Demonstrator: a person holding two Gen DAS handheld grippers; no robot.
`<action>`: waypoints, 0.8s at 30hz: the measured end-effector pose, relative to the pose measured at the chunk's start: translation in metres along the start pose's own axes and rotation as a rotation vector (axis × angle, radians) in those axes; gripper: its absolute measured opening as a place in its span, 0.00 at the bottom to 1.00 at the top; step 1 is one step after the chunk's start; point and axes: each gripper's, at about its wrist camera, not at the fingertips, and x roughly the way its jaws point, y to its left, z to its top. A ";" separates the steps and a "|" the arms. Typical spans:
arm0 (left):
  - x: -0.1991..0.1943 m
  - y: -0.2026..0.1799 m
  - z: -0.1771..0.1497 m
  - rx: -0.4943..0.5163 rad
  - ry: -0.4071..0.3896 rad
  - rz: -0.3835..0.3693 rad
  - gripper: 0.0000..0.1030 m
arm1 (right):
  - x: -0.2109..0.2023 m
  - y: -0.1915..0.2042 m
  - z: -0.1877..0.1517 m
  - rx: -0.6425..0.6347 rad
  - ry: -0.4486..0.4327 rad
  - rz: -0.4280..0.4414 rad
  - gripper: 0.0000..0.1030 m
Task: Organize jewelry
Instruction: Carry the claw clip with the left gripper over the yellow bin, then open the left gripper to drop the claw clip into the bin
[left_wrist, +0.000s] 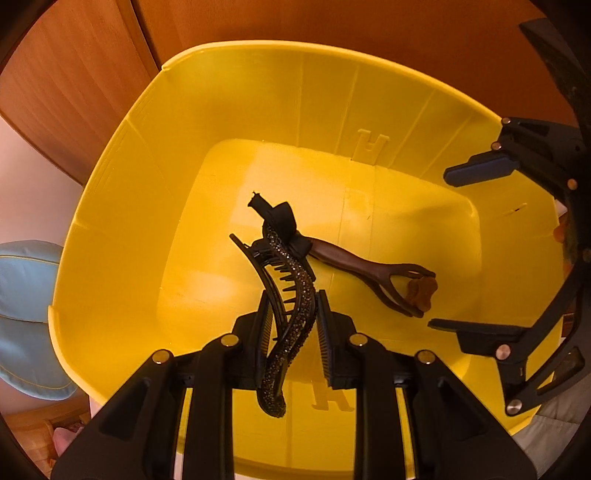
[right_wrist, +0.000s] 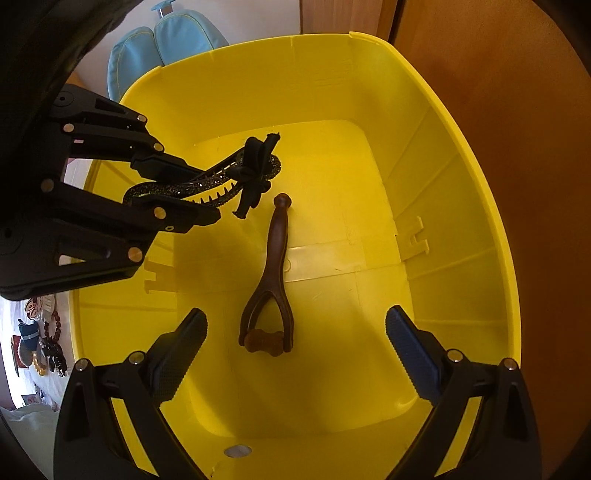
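While both grippers point down into the yellow bin (right_wrist: 461, 155), the left gripper (left_wrist: 291, 314) is closed on a black rhinestone hair clip (left_wrist: 291, 314) and holds it above the bin floor. The right gripper (right_wrist: 295, 354) is wide open and empty, its fingers on both sides of a brown hair clip (right_wrist: 275, 266) lying on the floor.

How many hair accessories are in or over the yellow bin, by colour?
Black sparkly hair clip, held in the left gripper over the yellow bin: 1
Brown hair clip, lying on the bin floor: 1
Total: 2
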 end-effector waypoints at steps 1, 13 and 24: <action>0.003 0.000 0.000 -0.001 0.007 0.001 0.23 | 0.000 -0.002 0.000 0.002 0.001 -0.002 0.95; 0.008 0.002 0.004 0.002 0.010 0.019 0.45 | 0.000 -0.008 -0.007 0.009 0.007 0.002 0.95; -0.023 -0.014 -0.012 -0.017 -0.043 0.060 0.56 | -0.016 -0.007 -0.010 0.013 -0.036 0.003 0.95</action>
